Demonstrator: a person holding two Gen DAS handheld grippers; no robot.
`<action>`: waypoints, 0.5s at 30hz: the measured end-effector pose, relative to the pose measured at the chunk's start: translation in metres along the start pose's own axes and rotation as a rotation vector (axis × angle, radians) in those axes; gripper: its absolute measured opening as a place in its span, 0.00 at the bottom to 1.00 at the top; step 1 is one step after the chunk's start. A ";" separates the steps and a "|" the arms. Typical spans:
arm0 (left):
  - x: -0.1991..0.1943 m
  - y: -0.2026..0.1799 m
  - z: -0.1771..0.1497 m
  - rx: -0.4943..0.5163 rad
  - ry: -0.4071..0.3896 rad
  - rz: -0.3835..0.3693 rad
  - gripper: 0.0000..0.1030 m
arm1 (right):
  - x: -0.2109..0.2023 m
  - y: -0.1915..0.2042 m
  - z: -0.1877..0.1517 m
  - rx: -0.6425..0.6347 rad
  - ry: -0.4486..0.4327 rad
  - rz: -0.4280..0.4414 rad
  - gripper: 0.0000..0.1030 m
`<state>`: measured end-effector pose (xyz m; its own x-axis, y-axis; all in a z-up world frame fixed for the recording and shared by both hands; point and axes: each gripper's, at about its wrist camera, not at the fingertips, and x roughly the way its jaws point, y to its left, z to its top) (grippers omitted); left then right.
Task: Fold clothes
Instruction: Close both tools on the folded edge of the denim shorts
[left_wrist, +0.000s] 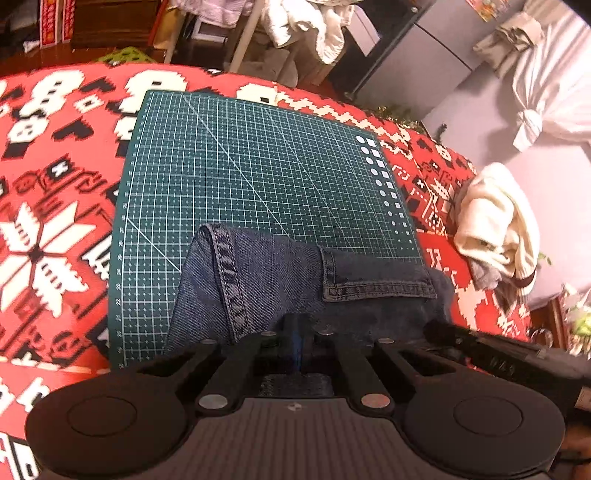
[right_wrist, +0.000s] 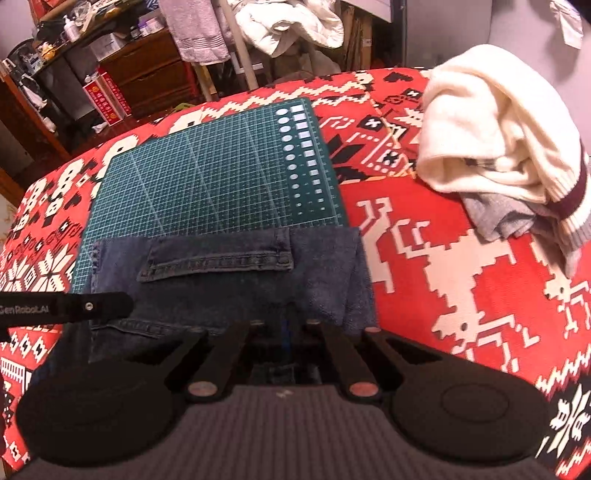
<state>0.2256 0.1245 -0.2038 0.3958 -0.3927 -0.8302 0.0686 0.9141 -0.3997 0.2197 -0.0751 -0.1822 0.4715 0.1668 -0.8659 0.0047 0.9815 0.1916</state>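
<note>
both my left gripper (left_wrist: 300, 325) and right gripper (right_wrist: 284, 326) are clenched on the near edge of the jeans (right_wrist: 229, 280) lying across the green cutting mat (left_wrist: 240, 166), so i judge uneven pulling could skew the fold or slip the denim free.

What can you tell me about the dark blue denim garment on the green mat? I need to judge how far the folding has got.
The dark blue denim garment, likely jeans, lies partly folded at the near edge of the green gridded cutting mat, its right side spilling onto the red patterned cloth. A stitched back pocket faces up; a thick seamed fold curls over on the left. The left gripper and right gripper are both shut on its near edge.
</note>
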 end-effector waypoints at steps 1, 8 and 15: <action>-0.001 0.000 0.000 0.007 -0.001 0.004 0.03 | -0.001 -0.003 0.000 0.013 -0.003 -0.017 0.00; -0.008 -0.005 0.004 0.000 -0.012 0.007 0.00 | -0.009 -0.010 0.009 0.030 -0.004 -0.045 0.00; -0.001 -0.028 0.007 0.043 0.010 -0.103 0.00 | -0.024 0.032 0.022 -0.066 -0.039 0.115 0.00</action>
<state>0.2298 0.1003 -0.1887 0.3758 -0.4857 -0.7892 0.1482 0.8722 -0.4661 0.2281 -0.0503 -0.1446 0.4991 0.2764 -0.8213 -0.1091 0.9602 0.2570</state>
